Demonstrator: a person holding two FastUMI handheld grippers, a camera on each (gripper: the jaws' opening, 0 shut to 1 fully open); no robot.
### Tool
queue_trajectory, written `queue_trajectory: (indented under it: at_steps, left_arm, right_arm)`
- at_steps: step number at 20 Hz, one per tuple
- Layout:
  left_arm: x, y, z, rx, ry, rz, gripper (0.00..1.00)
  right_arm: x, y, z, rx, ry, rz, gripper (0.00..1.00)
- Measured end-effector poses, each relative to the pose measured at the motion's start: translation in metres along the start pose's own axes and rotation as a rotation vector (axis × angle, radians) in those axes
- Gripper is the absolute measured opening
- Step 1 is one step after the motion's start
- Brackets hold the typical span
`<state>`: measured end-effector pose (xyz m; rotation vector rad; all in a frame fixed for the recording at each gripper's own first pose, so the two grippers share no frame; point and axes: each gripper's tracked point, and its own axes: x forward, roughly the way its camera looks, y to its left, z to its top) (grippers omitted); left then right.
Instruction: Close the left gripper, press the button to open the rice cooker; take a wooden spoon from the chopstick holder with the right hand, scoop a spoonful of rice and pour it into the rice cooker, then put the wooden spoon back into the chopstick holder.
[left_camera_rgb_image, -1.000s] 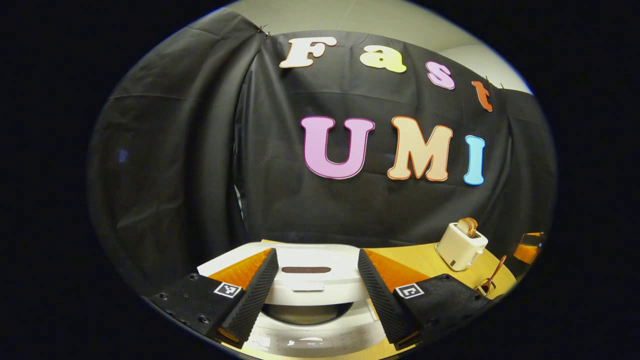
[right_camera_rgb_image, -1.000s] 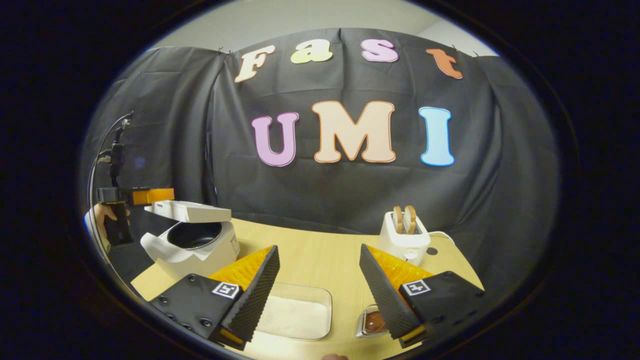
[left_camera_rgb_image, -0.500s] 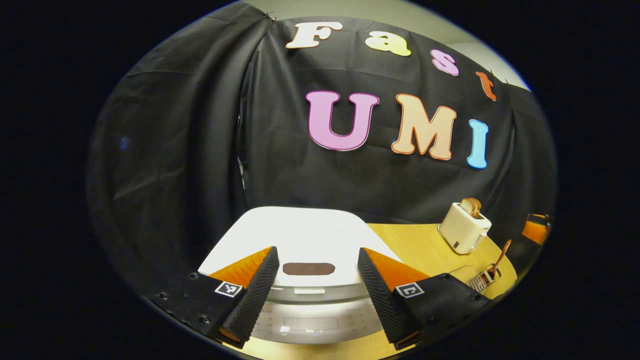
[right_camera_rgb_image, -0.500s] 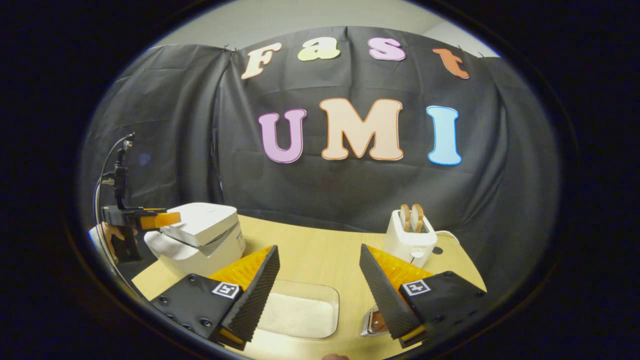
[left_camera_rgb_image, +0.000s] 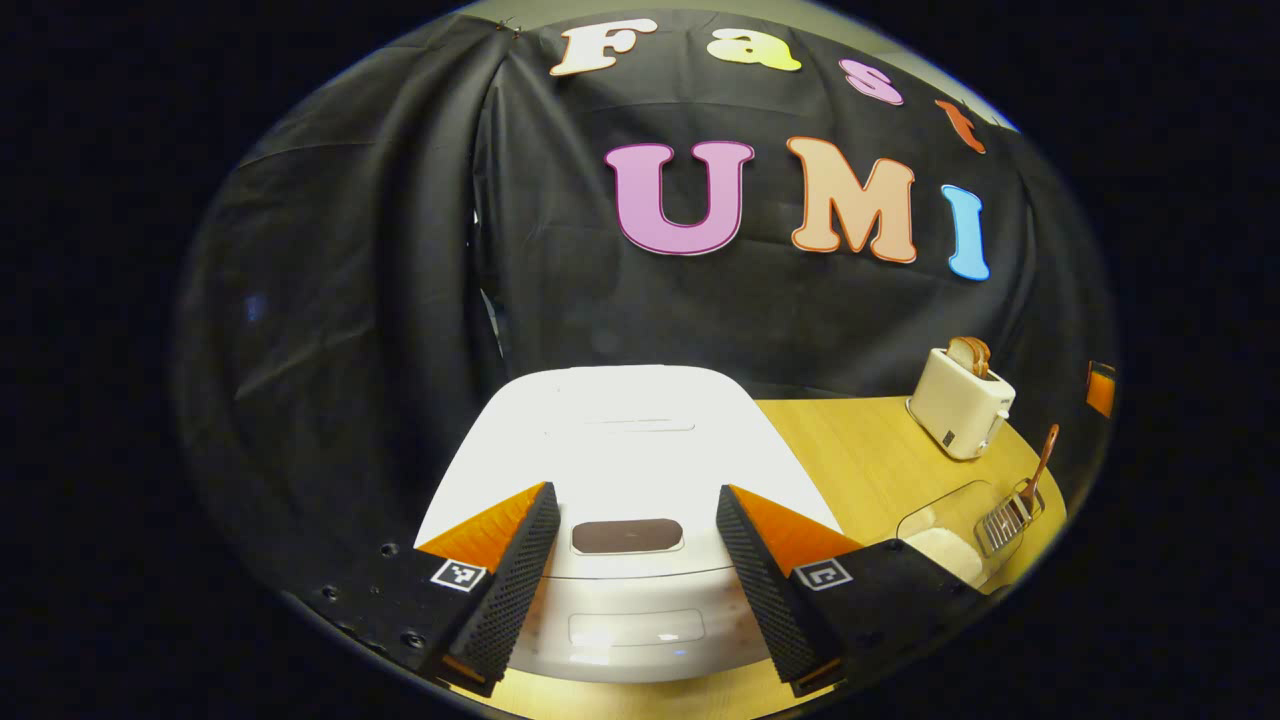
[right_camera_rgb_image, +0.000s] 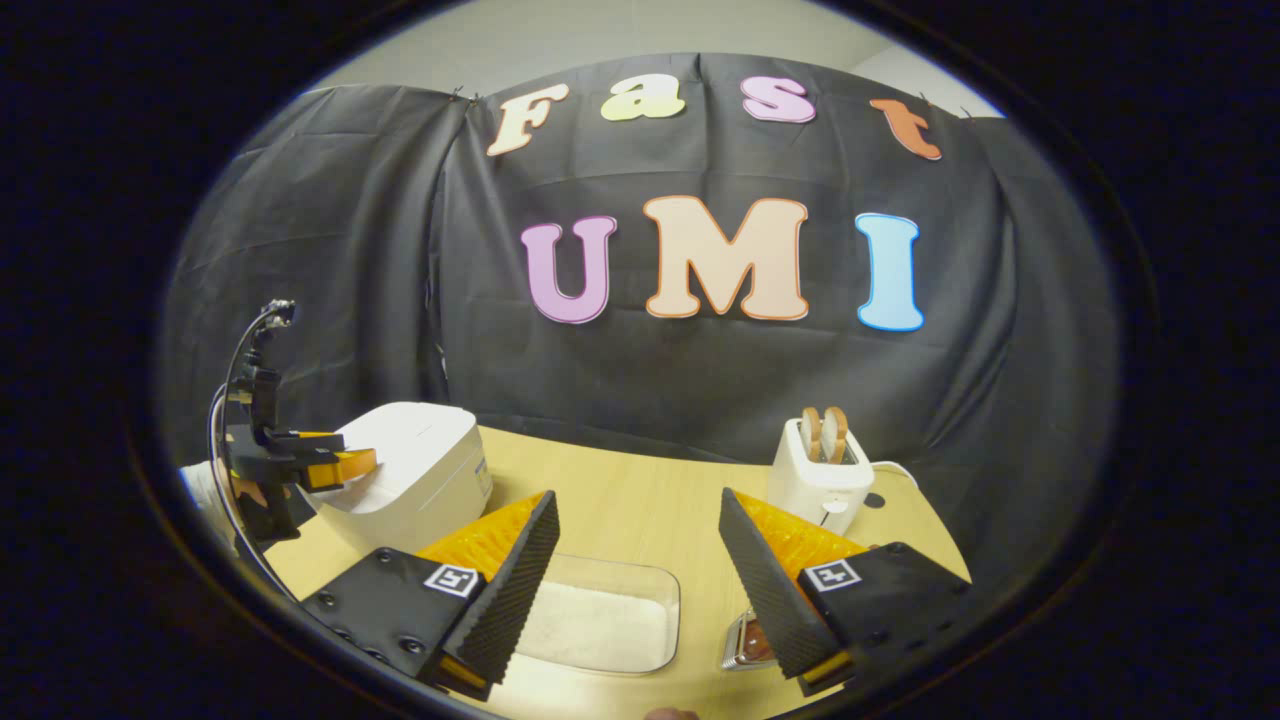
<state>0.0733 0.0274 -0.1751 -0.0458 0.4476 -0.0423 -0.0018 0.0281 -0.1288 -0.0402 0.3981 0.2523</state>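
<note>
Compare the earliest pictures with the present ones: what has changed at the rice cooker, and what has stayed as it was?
The rice cooker lid, raised over the open pot a second ago, has swung down and now lies shut. The left claw came down with it and hovers open over the lid's front. The right claw stayed open above the rice tray; the toaster and wooden spoon kept their places.

The white rice cooker (left_camera_rgb_image: 620, 470) sits with its lid down, its dark oval button (left_camera_rgb_image: 627, 536) on the lid's front edge. At three o'clock from it, a wooden spoon (left_camera_rgb_image: 1040, 462) leans upright in the wire chopstick holder (left_camera_rgb_image: 1003, 517), just beside a clear tray of white rice (right_camera_rgb_image: 600, 625).
</note>
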Motion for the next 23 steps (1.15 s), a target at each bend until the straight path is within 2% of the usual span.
queue_trajectory:
  at_steps: [2,3,5,6,8,11,18,23]
  left_arm:
    - [-0.004,-0.005,0.002,-0.038,-0.043,-0.027,0.94]
    - [-0.009,0.000,-0.002,-0.033,-0.035,-0.006,0.94]
    - [-0.022,0.007,0.013,0.042,-0.086,0.058,0.97]
    - [-0.035,0.001,0.029,0.072,-0.140,0.061,0.96]
    - [-0.061,-0.020,0.060,0.076,-0.245,0.020,0.96]
    - [-0.096,-0.042,0.077,0.096,-0.334,-0.009,0.95]
    - [-0.151,-0.060,0.102,0.071,-0.461,0.000,0.95]
    - [-0.158,-0.064,0.120,0.059,-0.494,-0.015,0.95]
  right_arm:
    - [-0.001,0.003,0.006,0.014,-0.019,0.004,0.99]
    - [-0.002,0.004,0.011,0.021,-0.037,0.004,1.00]
    - [-0.004,0.007,0.021,0.040,-0.077,-0.004,1.00]
    - [-0.003,0.007,0.024,0.048,-0.097,-0.011,1.00]
    - [-0.003,0.008,0.030,0.053,-0.132,-0.028,1.00]
    - [-0.008,0.012,0.040,0.051,-0.184,-0.044,0.99]
    - [-0.026,0.030,0.048,0.062,-0.259,-0.075,0.99]
    - [-0.036,0.047,0.058,0.044,-0.287,-0.062,0.99]
